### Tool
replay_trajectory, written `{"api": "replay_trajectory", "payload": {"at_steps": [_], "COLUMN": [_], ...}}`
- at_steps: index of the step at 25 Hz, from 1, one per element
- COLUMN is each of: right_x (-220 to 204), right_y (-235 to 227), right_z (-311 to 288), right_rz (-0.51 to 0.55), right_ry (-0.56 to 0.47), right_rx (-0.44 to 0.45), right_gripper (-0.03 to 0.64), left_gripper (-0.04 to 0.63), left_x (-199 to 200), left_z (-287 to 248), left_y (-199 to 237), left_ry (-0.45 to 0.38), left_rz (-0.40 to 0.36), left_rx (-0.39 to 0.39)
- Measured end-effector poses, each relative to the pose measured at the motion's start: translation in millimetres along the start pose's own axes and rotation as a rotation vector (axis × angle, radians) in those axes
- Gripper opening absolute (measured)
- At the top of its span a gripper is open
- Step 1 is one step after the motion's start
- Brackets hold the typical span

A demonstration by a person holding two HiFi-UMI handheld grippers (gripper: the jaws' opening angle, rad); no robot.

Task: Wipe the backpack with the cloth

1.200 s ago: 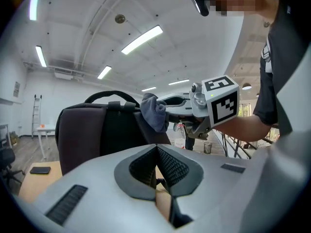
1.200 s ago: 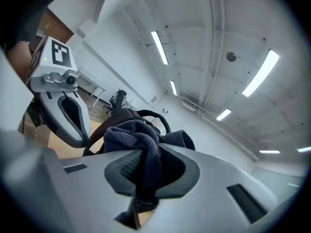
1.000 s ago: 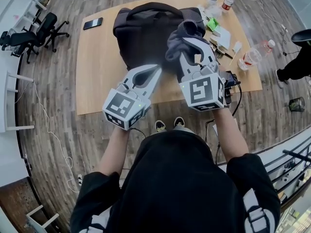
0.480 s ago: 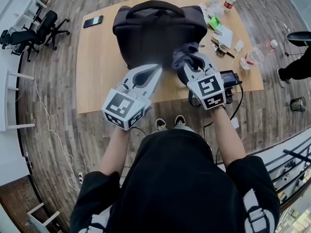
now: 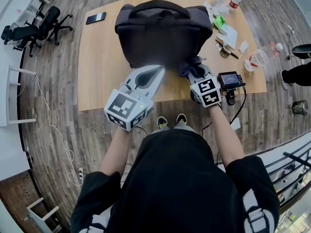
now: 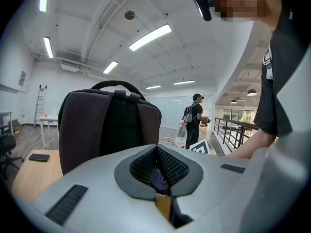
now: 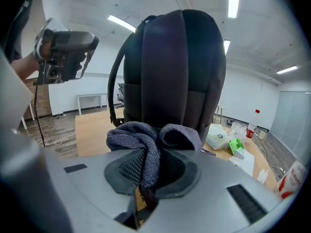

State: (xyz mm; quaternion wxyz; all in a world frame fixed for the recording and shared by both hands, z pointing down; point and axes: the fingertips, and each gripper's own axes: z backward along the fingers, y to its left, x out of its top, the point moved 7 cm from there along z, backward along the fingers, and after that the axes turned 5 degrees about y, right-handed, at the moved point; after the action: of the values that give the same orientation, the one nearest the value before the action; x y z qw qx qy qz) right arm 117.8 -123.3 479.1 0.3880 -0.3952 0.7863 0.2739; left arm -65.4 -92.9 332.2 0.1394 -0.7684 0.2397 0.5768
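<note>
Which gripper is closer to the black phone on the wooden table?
Left. The left gripper sits at the dark backpack's front, on the black phone's side; the right gripper, clamping the grey cloth, is farther across.

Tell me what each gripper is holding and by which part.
The right gripper pinches the grey cloth at a bunched fold, the rest spilling over its jaw tips. The left gripper is shut, with nothing clearly held.
</note>
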Motion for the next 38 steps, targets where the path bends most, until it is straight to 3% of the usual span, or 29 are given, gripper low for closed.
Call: {"api": "replay_trajectory", "payload": {"at_steps": [14, 23, 29, 35, 38], "right_x": [-47.1, -83.8, -120.9, -110.6, -90.9], "right_y": [-1.7, -6.1, -1.3, 2.0, 6.6], "right_z": [-16.6, -19.6, -14.7, -11.9, -3.3], "right_rz": [-0.012, -0.028, -0.015, 0.051, 0.077], "right_ry": [0.014, 0.09, 0.199, 0.255, 0.205], "right_rx": [0.009, -0.007, -0.005, -0.008, -0.025], "right_gripper": [0.049, 0.049, 0.05, 0.051, 0.051], "left_gripper": [0.017, 0.017, 0.015, 0.016, 0.017], "left_x": [-3.9, -1.2, -1.1, -1.0, -0.2], "left_z": [-3.8, -1.2, -0.1, 0.7, 1.0], "left_y": [2.1, 6.0, 4.8, 5.7, 6.0], "left_ry": [0.014, -0.005, -0.009, -0.012, -0.018], "left_rz": [0.011, 0.014, 0.015, 0.016, 0.014], "left_rx": [0.004, 0.023, 0.019, 0.017, 0.017]}}
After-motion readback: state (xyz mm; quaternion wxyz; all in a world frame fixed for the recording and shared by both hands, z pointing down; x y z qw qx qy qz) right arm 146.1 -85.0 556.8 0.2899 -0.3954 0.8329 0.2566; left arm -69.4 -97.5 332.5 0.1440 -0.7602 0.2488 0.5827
